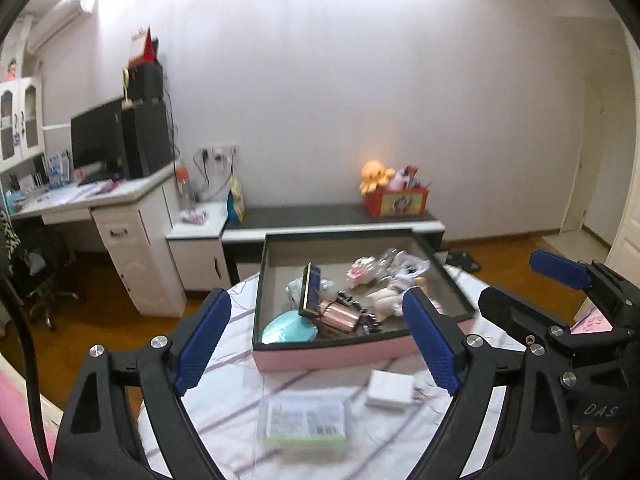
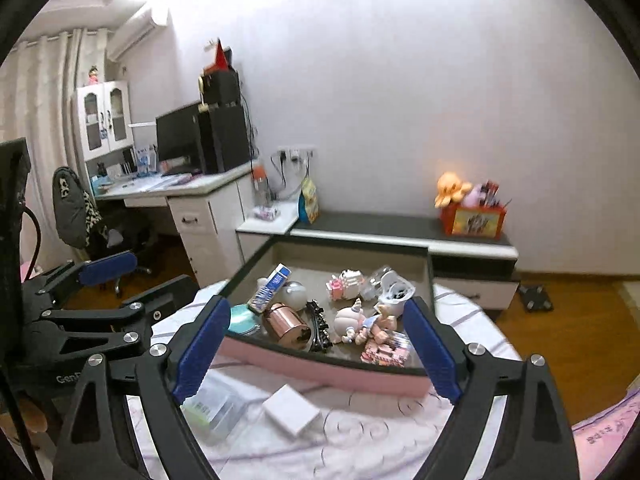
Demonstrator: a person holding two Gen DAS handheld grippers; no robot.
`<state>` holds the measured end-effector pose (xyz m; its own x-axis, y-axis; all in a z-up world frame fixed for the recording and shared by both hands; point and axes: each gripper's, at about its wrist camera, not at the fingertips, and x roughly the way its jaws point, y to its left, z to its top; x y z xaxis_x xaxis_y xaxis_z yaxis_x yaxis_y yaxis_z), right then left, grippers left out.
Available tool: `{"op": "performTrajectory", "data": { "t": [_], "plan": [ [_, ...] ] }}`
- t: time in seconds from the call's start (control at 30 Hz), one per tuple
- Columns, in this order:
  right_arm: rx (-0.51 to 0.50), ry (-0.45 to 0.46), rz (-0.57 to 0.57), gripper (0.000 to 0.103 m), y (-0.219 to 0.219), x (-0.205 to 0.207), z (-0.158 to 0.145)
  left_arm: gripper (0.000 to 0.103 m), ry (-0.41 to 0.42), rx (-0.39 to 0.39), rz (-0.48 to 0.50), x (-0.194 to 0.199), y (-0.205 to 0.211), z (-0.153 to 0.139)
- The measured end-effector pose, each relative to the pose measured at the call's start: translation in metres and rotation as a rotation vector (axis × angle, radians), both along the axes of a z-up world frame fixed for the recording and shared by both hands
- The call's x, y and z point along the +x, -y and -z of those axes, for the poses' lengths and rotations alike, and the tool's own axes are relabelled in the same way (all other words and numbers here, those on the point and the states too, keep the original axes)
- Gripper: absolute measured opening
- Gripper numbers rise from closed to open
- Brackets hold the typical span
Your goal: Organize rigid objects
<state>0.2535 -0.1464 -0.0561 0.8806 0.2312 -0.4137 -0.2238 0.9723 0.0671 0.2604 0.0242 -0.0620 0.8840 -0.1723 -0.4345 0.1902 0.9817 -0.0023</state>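
A pink box [image 1: 332, 354] with a dark rim stands on the round table; it also shows in the right wrist view [image 2: 320, 372]. Inside lie a copper cup [image 1: 338, 316] [image 2: 286, 326], a blue carton [image 1: 310, 290] [image 2: 270, 287], a teal round case [image 1: 289, 329], a black hair clip [image 2: 319, 326], dolls [image 2: 362, 322] and small toys. In front of the box lie a clear plastic case [image 1: 304, 420] [image 2: 214, 406] and a small white box [image 1: 390, 390] [image 2: 292, 410]. My left gripper [image 1: 316, 344] is open above the clear case. My right gripper [image 2: 316, 344] is open above the white box.
The table has a white cloth with purple stripes [image 1: 240, 360]. Behind it are a low dark-topped cabinet [image 1: 332, 216] with an orange toy box [image 1: 394, 198], and a white desk [image 1: 80, 200] with a monitor. An office chair [image 2: 92, 216] stands left. The right gripper shows at the left view's right edge [image 1: 568, 312].
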Motion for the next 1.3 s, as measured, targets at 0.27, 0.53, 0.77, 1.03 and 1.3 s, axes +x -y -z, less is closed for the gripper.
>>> {"op": "performTrajectory", "data": {
  "t": [0.27, 0.53, 0.77, 1.03, 1.3],
  "plan": [
    [0.017, 0.119, 0.034, 0.09, 0.006, -0.094, -0.031, 0.091, 0.129, 0.031, -0.016, -0.093, 0.007, -0.031],
    [0.015, 0.204, 0.06, 0.09, 0.009, -0.165, -0.049, 0.091, 0.207, 0.014, -0.021, -0.163, 0.009, -0.052],
    [0.011, 0.26, 0.051, 0.09, 0.007, -0.208, -0.06, 0.093, 0.287, 0.014, -0.065, -0.206, 0.007, -0.066],
    [0.001, 0.306, 0.041, 0.09, -0.001, -0.226, -0.069, 0.094, 0.326, 0.004, -0.096, -0.224, -0.001, -0.072],
    [-0.002, 0.308, 0.039, 0.09, -0.002, -0.23, -0.069, 0.095, 0.328, 0.005, -0.103, -0.225, -0.003, -0.07]
  ]
}}
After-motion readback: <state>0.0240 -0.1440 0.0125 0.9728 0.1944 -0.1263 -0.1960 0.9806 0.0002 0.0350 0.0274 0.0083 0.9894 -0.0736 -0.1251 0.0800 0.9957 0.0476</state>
